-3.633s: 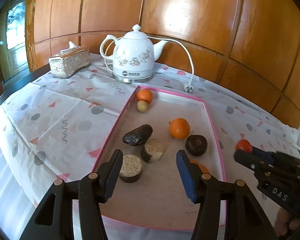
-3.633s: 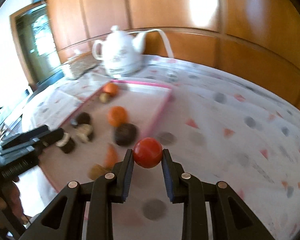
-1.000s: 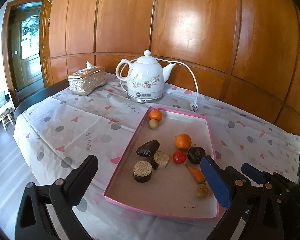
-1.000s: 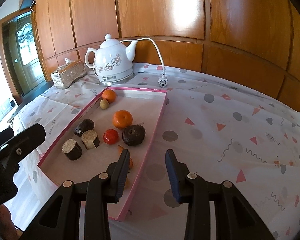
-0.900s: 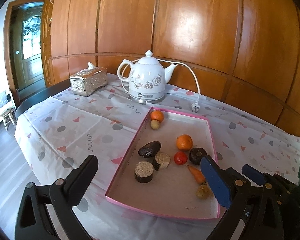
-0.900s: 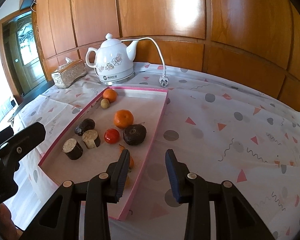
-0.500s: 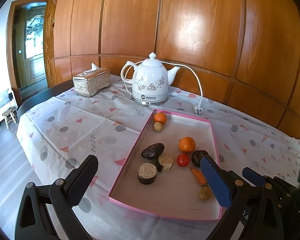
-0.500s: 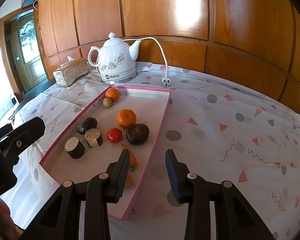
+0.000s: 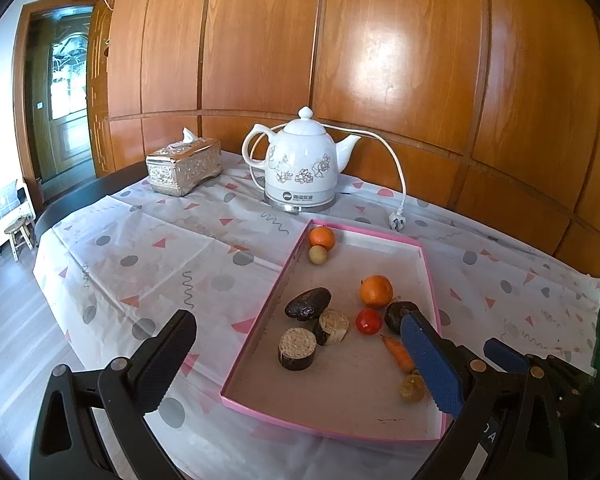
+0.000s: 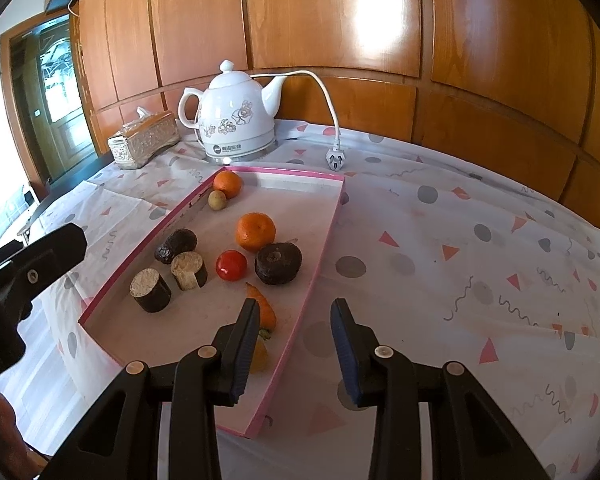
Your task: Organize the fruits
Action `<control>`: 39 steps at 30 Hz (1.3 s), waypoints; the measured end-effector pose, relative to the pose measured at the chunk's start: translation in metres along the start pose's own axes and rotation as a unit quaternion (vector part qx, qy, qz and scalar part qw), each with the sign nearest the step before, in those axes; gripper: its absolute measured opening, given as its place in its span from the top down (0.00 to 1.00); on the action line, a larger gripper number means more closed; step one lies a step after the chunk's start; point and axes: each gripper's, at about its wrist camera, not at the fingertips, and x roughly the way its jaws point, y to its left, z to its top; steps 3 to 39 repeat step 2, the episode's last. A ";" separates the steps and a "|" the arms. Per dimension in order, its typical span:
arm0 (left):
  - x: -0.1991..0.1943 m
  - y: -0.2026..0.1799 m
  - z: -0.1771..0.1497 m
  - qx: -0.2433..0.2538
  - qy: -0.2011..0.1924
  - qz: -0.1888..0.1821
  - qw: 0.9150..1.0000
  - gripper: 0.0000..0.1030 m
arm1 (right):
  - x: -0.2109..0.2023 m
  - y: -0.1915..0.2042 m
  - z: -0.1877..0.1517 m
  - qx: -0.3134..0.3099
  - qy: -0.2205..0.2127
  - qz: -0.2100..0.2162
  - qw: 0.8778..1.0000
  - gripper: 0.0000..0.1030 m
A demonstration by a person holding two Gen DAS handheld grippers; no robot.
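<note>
The pink-rimmed tray (image 9: pixel 332 426) (image 10: pixel 325 240) holds a red tomato (image 9: pixel 369 321) (image 10: pixel 231 265), an orange (image 9: pixel 376 291) (image 10: pixel 256 232), a dark round fruit (image 9: pixel 396 312) (image 10: pixel 278 263), a carrot (image 9: pixel 396 352) (image 10: pixel 262 308), a dark avocado (image 9: pixel 308 304) and two cut brown cylinders (image 9: pixel 297 349). A smaller orange (image 9: pixel 322 238) and a small pale fruit (image 9: pixel 318 255) lie at the far corner. My left gripper (image 9: pixel 300 360) hangs wide open and empty before the tray's near edge. My right gripper (image 10: pixel 296 340) is open and empty over the tray's right rim.
A white floral kettle (image 9: pixel 302 168) (image 10: pixel 236 120) with its cord and loose plug (image 10: pixel 335 160) stands behind the tray. A silver tissue box (image 9: pixel 184 166) sits at the back left. The patterned cloth stretches right of the tray; the table edge drops off at the left.
The tomato that my right gripper held now lies in the tray. Both grippers have drawn back from the tray and the left has opened wider. The last second shows only a slight drift.
</note>
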 end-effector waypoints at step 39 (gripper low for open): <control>0.002 -0.001 -0.001 0.001 0.004 -0.002 1.000 0.00 | 0.000 -0.003 0.000 0.003 0.000 -0.001 1.000 0.64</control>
